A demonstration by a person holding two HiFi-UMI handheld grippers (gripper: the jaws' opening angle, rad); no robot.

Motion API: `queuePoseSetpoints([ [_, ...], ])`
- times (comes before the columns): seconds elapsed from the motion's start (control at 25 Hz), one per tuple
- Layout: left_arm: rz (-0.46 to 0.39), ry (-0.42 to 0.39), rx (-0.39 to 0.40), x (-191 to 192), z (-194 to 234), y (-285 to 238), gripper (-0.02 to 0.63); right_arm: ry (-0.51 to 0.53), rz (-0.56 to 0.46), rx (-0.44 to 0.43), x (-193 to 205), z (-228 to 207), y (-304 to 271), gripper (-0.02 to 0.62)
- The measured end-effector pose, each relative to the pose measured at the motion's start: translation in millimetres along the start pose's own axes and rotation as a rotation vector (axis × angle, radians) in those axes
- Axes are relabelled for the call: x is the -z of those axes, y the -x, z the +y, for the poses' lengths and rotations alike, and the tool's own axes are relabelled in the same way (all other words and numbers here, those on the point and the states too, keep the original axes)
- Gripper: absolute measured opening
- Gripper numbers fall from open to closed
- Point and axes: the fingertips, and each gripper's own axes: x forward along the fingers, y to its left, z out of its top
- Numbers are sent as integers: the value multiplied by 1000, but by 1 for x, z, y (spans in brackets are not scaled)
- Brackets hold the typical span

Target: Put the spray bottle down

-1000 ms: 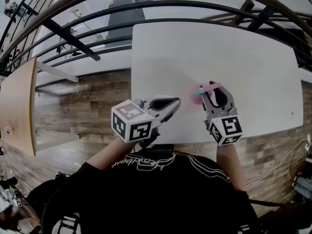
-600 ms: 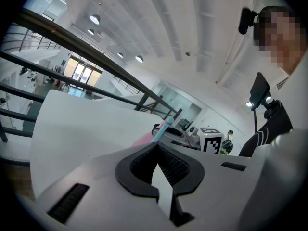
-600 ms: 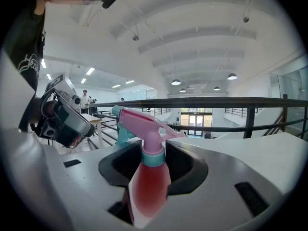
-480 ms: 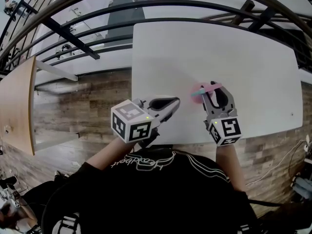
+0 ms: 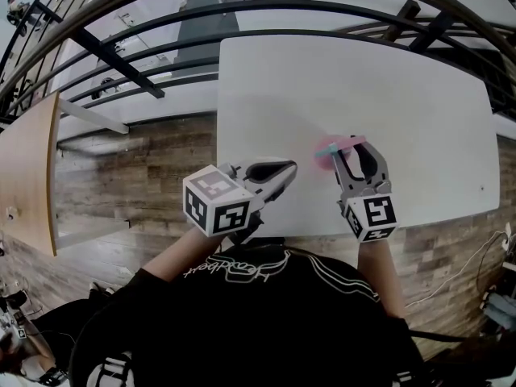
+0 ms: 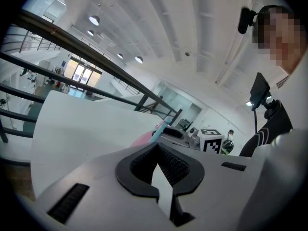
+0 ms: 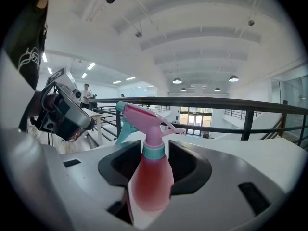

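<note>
A pink spray bottle (image 5: 327,152) with a teal collar and teal nozzle stands upright at the near middle of the white table (image 5: 363,79). My right gripper (image 5: 348,148) is shut on its body. In the right gripper view the bottle (image 7: 149,177) fills the gap between the jaws of the right gripper (image 7: 150,154), its trigger head pointing left; its base is hidden. My left gripper (image 5: 290,168) lies to the bottle's left near the table's front edge, shut and holding nothing. The left gripper view looks past the left gripper (image 6: 156,152) to the bottle's nozzle (image 6: 158,131).
The table's front edge (image 5: 322,234) runs just under both grippers. A dark metal railing (image 5: 145,63) curves behind and left of the table above a wood-plank floor (image 5: 137,176). A wooden tabletop (image 5: 28,176) stands at far left.
The bottle's head and the right gripper have shifted very slightly to the left. The left gripper has stayed where it was.
</note>
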Motion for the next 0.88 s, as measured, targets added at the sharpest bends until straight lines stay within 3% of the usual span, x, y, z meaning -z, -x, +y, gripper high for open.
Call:
queuePoseSetpoints([
  [0.56, -36, -32, 2, 8, -48, 24, 8, -56, -28, 6, -12, 21, 59, 146],
  [0.88, -89, -95, 19, 22, -119, 60, 8, -146, -47, -138, -36, 83, 141, 146],
])
